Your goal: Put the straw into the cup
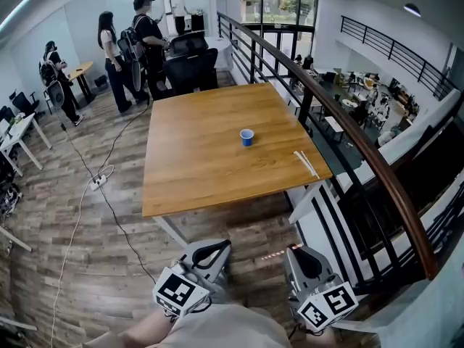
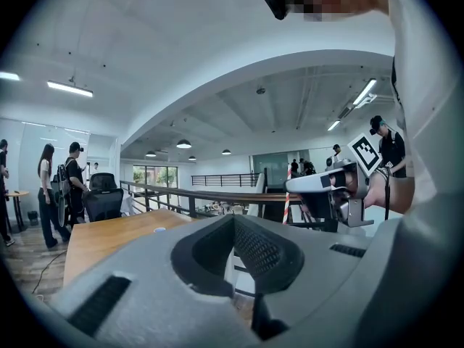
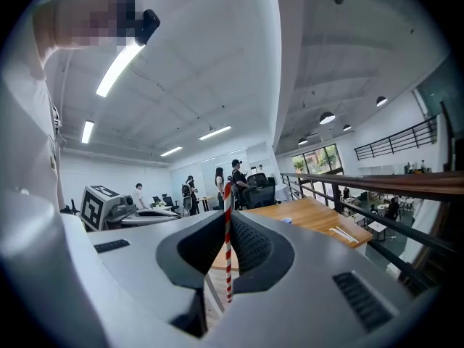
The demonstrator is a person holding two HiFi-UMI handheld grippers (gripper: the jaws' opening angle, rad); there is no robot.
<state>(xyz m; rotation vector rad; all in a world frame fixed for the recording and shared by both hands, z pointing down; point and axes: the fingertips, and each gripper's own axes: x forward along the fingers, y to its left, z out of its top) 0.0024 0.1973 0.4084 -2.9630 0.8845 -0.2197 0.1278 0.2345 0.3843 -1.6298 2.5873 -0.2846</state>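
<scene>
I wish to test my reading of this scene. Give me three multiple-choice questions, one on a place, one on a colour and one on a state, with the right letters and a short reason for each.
1. Where on the table does the cup stand?
A. At the left edge
B. A little right of the middle
C. Half over the near edge

2. What colour is the cup?
A. Red
B. Green
C. Blue

3. In what state is the right gripper?
A. Open, with nothing in it
B. Shut on the straw
C. Shut on the cup

Key:
1 B, as the head view shows the cup upright on the wood, just right of the middle.
2 C, as the cup is plainly blue in the head view.
3 B, as the right gripper view shows the red and white striped straw pinched between the jaws.
</scene>
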